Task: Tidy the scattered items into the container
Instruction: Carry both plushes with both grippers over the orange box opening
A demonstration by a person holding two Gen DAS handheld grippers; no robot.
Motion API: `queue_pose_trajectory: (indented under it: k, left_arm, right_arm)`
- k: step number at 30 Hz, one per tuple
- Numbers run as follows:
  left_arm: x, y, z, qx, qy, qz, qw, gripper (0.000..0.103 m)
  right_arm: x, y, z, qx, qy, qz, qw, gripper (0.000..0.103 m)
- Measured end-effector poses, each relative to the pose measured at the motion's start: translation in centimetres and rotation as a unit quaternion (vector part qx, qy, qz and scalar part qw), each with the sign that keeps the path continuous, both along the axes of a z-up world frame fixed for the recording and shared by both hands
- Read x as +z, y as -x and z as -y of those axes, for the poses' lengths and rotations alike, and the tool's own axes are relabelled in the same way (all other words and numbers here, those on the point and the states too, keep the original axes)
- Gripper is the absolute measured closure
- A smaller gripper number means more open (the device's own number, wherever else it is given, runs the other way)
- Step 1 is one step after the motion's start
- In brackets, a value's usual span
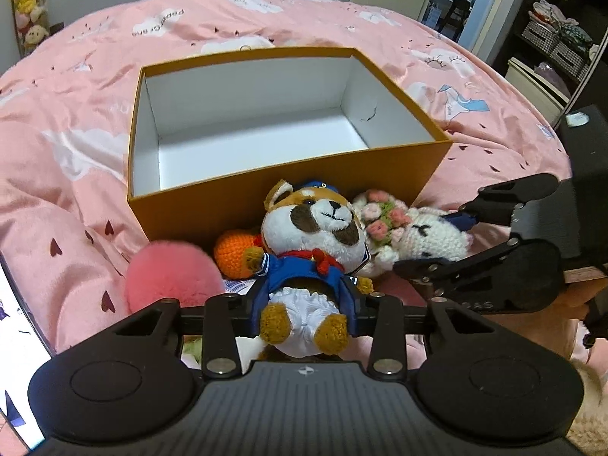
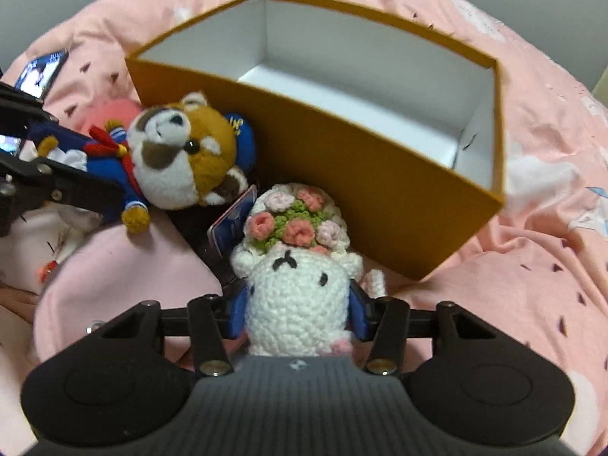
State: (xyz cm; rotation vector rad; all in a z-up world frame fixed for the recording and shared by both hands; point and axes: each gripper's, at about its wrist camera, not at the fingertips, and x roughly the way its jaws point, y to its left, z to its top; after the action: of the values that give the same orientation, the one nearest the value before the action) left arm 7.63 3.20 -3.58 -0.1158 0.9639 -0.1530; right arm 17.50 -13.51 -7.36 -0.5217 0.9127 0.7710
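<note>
So the left gripper [image 1: 308,309] is clamped on the sailor-suit plush [image 1: 313,262] around its lower body, blue pads pressed in at the hips, with the head pointed away from the gripper toward the box. The right gripper [image 2: 298,313] is closed on the white crocheted doll [image 2: 298,296] the same way, pads squeezed into both sides of its body, flower crown end kept farthest out. Both toys are found on the pink duvet [image 1: 76,121], right up against the near orange wall of the open box [image 1: 228,205], which looks empty inside.

The key relation: the box is set straight ahead of and above each gripper, so the near wall has to be cleared before anything can be dropped in. Each toy's long axis is run along the gripper's pointing line, head first toward the box. The left one seems a bit more centred on the opening; the right one is parked nearer a corner [image 2: 425,277]. A pink pom-pom [image 1: 173,277] and an orange crocheted ball [image 1: 233,254] are left loose beside the plush.
</note>
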Motion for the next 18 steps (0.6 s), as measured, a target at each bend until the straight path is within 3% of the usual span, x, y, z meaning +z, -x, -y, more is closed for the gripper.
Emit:
queue_pose_trajectory:
  k: [11, 18]
  left_arm:
    - [4.5, 2.0, 0.3, 0.008, 0.011, 0.062, 0.998, 0.06]
    - [7.3, 0.4, -1.5, 0.045, 0.007, 0.091, 0.9948, 0.06]
  right_arm:
    - [7.5, 3.3, 2.6, 0.002, -0.061, 0.058, 0.996, 0.05]
    - [12.5, 2.8, 2.6, -0.003, -0.13, 0.094, 0.987, 0.05]
